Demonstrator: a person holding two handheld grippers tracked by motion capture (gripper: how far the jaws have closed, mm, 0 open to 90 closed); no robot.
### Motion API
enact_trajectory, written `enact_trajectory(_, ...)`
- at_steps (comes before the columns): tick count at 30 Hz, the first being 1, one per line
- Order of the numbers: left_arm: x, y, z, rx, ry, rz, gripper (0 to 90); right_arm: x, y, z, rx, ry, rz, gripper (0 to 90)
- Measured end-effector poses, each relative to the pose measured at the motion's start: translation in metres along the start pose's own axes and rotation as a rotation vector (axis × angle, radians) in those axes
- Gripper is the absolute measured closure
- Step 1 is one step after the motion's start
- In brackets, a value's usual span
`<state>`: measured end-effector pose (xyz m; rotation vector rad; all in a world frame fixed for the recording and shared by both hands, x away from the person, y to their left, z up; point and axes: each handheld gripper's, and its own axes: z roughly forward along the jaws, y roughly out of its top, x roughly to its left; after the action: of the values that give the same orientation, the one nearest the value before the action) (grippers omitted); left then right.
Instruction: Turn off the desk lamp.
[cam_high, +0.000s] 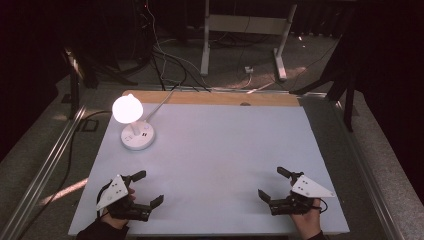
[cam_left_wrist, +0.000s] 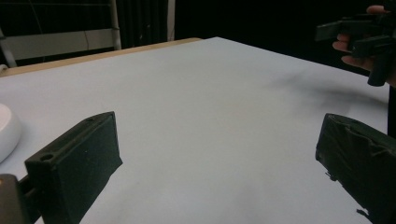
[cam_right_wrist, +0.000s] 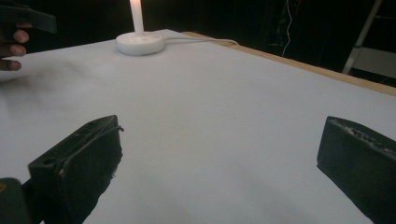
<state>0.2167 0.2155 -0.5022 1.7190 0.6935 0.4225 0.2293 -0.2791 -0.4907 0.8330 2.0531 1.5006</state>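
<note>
Darkness surrounds a pale grey-white bench (cam_high: 215, 165) with a strip of bare wood along its far edge. At the far left of the bench stands a small white lamp with a glowing round shade (cam_high: 127, 108) on a round white base (cam_high: 137, 136); its white cord runs off over the far edge.

At the near left, the person's left hand holds the left gripper (cam_high: 147, 187), black with a grey three-cornered plate on top. Its fingers (cam_left_wrist: 77, 163) are spread wide apart with nothing between them, over bare bench. In the left gripper view, the edge of the lamp base shows at the far left.

At the near right, the right hand holds the right gripper (cam_high: 270, 184), built the same. Its fingers (cam_right_wrist: 79, 161) are also spread wide and hold nothing. The two grippers are well apart and point inward toward the middle of the bench.

Beyond the bench, a white metal frame (cam_high: 245, 30) stands on the floor among trailing cables.
</note>
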Motion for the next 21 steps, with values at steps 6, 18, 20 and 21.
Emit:
enact_trajectory(6,-0.0001,-0.0002,0.0000,-0.001,-0.010,-0.004,0.5,0.0006,0.0007,-0.0007,-0.003,0.006,-0.003,0.0)
enact_trajectory(18,-0.0027,0.0005,-0.0002,0.009,-0.038,0.012,0.5,0.0016,0.0015,0.0000,-0.007,0.009,0.003,0.0)
enact_trajectory(20,-0.0024,0.0009,-0.0002,0.009,-0.046,0.012,0.6,0.0015,0.0015,-0.0001,-0.007,0.009,0.004,0.0)
enact_trajectory(21,-0.0018,0.0011,-0.0003,0.014,-0.052,0.008,0.5,0.0011,0.0015,-0.0006,-0.011,0.009,0.010,0.0)
